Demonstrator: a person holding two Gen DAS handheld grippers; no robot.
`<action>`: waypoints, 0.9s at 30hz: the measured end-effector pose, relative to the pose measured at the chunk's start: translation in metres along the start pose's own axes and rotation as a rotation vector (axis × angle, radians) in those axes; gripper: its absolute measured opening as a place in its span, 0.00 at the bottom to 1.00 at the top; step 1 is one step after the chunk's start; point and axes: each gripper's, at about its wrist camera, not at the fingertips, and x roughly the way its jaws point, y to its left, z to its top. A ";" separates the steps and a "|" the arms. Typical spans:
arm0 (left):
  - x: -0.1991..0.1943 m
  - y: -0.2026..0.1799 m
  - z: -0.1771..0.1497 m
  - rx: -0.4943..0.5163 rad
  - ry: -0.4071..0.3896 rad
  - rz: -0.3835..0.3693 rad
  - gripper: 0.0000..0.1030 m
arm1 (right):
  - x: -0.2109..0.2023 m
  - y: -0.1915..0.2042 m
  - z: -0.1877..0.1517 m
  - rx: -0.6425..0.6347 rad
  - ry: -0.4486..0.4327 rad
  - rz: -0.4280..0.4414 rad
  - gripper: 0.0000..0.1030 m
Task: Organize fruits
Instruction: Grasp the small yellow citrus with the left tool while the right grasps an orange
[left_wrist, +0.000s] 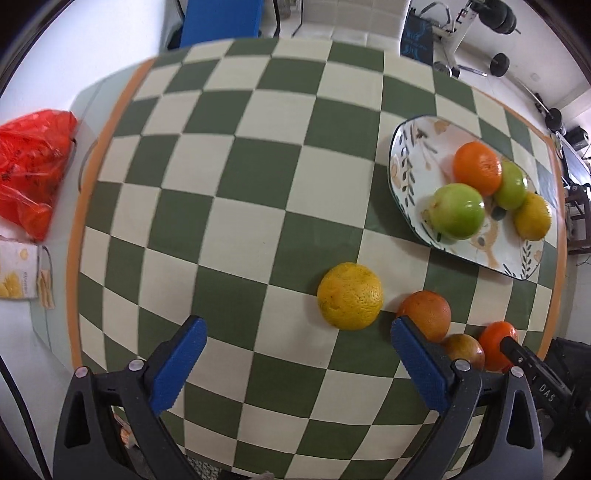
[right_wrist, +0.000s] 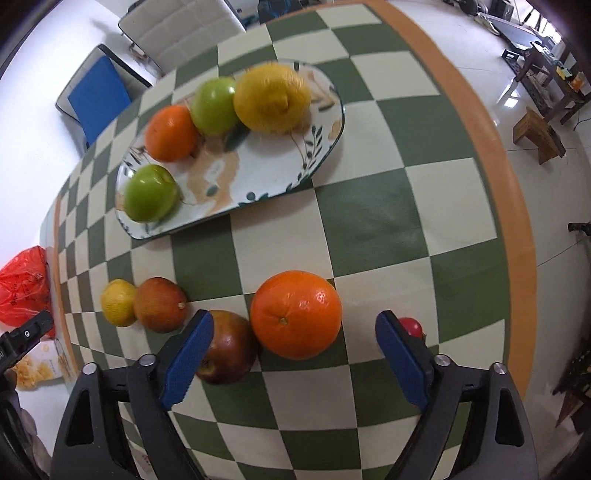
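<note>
**Both claws spread above loose fruit**

Checkered surface (left_wrist: 258, 177). Patterned plate (right_wrist: 258, 177) carries two green apples, an orange and a yellow citrus. Left claw (left_wrist: 295, 332) spread wide, nothing between its pads; a yellow citrus (left_wrist: 350, 295) lies just ahead of it. Right claw (right_wrist: 293, 332) spread, straddling a large orange (right_wrist: 295, 314) without touching. Dark red apple (right_wrist: 229, 347) touches that orange. Red bag (left_wrist: 31, 170) lies off the cloth's edge.

Left gripper (left_wrist: 297, 338) hovering wide open over the checkered tablecloth (left_wrist: 236, 177)

A yellow citrus (left_wrist: 349, 295) is lying just beyond its fingertips; past the citrus, a patterned plate (left_wrist: 413, 147) is holding two green apples, an orange and a lemon.
</note>
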 end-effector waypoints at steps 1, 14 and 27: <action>0.008 -0.003 0.003 0.004 0.021 -0.008 0.99 | 0.008 0.001 0.002 -0.006 0.012 -0.005 0.84; 0.075 -0.029 0.021 0.043 0.155 -0.091 0.88 | 0.056 0.009 0.006 -0.037 0.106 -0.034 0.78; 0.074 -0.022 -0.031 0.084 0.157 -0.075 0.53 | 0.066 0.009 0.008 -0.083 0.135 -0.025 0.66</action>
